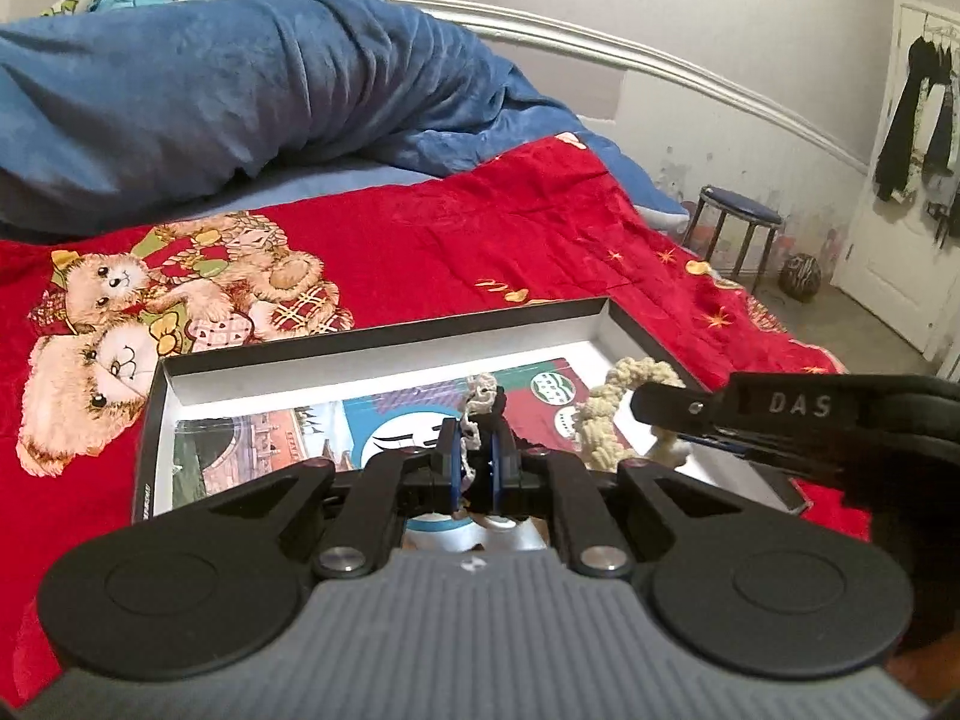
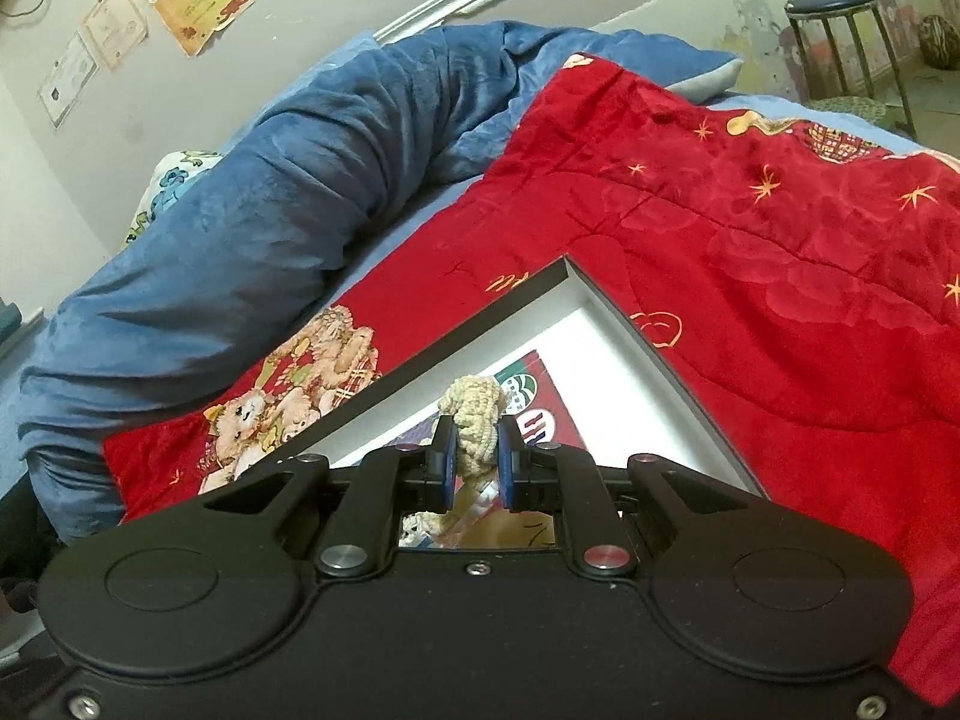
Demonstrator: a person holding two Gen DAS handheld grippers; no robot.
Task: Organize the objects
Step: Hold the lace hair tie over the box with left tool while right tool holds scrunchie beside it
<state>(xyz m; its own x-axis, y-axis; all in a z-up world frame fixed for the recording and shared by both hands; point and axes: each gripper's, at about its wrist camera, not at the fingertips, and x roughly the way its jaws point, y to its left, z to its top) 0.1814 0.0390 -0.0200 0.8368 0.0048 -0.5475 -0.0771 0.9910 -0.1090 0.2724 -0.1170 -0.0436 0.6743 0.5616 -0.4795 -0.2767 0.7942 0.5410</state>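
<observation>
Over the box (image 1: pixel 384 333) on the bed, both tongs, left (image 1: pixel 477 462) and right (image 2: pixel 474 462), are clamped on a knitted cord (image 2: pixel 474 420), which looks light, soft and floppy, best held at its ends.

A home bedroom: a bed (image 1: pixel 420 222) with blankets, clothes (image 1: pixel 918 120) hanging on the door.
</observation>
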